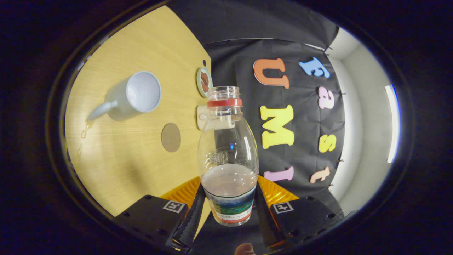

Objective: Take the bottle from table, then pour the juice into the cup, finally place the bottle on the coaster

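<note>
Gripper (229, 209) fingers press on both sides of the lower, labelled part of a clear plastic bottle (228, 156) with a red neck ring and no cap, clamping it between them; pale liquid fills its lower part. The view is rolled, so the light wooden surface (116, 163) stands on edge beside the bottle. On it rests a white ceramic mug (132, 95), its mouth towards the camera. A round brown coaster (171, 137) lies between mug and bottle, apart from both. A fingertip (245, 249) shows below the bottle.
</note>
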### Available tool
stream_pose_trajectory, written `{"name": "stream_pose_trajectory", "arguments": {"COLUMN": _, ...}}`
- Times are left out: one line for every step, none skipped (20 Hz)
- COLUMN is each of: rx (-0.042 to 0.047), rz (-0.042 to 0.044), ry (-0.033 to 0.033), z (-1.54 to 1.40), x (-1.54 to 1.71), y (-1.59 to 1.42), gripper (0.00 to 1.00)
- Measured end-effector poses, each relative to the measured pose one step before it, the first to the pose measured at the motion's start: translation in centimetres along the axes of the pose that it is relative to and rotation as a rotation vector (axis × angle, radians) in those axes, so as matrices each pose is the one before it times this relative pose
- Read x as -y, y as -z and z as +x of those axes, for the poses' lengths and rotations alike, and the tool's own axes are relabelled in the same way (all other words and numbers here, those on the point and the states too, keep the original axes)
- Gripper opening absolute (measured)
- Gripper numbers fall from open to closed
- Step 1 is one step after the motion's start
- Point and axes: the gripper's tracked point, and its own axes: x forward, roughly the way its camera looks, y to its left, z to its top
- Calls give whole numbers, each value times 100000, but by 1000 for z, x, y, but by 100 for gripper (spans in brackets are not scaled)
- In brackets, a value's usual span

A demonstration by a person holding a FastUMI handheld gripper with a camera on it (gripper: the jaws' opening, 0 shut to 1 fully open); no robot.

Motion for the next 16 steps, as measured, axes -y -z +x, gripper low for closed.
{"name": "stream_pose_trajectory", "arguments": {"rx": 305, "rz": 7007, "ry": -2367, "z": -60, "x": 45, "y": 107, "gripper": 76}}
{"name": "stream_pose_trajectory", "arguments": {"rx": 567, "rz": 7400, "ry": -2236, "z": -251, "x": 18, "y": 71, "gripper": 76}}
{"name": "stream_pose_trajectory", "arguments": {"rx": 418, "rz": 7679, "ry": -2336, "z": 3, "x": -66, "y": 159, "gripper": 76}}
{"name": "stream_pose_trajectory", "arguments": {"rx": 865, "rz": 8244, "ry": -2501, "z": -132, "x": -12, "y": 103, "gripper": 76}}
{"name": "stream_pose_trajectory", "arguments": {"rx": 649, "rz": 8467, "ry": -2749, "z": -5, "x": -97, "y": 41, "gripper": 76}}
{"name": "stream_pose_trajectory", "arguments": {"rx": 1141, "rz": 8940, "ry": -2688, "z": 55, "x": -3, "y": -66, "gripper": 76}}
{"name": "stream_pose_trajectory", "arguments": {"rx": 616, "rz": 8771, "ry": -2469, "z": 110, "x": 51, "y": -110, "gripper": 76}}
{"name": "stream_pose_trajectory", "arguments": {"rx": 1488, "rz": 8646, "ry": -2399, "z": -52, "x": 73, "y": -243, "gripper": 76}}
{"name": "stream_pose_trajectory", "arguments": {"rx": 1206, "rz": 7904, "ry": -1763, "z": 172, "x": 199, "y": -5, "gripper": 76}}
{"name": "stream_pose_trajectory", "arguments": {"rx": 1791, "rz": 7420, "ry": -1501, "z": -64, "x": 320, "y": -363, "gripper": 76}}
{"name": "stream_pose_trajectory", "arguments": {"rx": 2118, "rz": 6641, "ry": -565, "z": 155, "x": 613, "y": -649, "gripper": 76}}
{"name": "stream_pose_trajectory", "arguments": {"rx": 2209, "rz": 5764, "ry": -381, "z": 108, "x": 663, "y": -681, "gripper": 76}}
{"name": "stream_pose_trajectory", "arguments": {"rx": 2848, "rz": 4481, "ry": 590, "z": 129, "x": 775, "y": -811, "gripper": 76}}
{"name": "stream_pose_trajectory", "arguments": {"rx": 2577, "rz": 3556, "ry": 827, "z": 440, "x": 878, "y": -889, "gripper": 76}}
{"name": "stream_pose_trajectory", "arguments": {"rx": 2598, "rz": 3211, "ry": 262, "z": 641, "x": 655, "y": -648, "gripper": 75}}
{"name": "stream_pose_trajectory", "arguments": {"rx": 1575, "rz": 2301, "ry": 74, "z": 1007, "x": 329, "y": -491, "gripper": 75}}
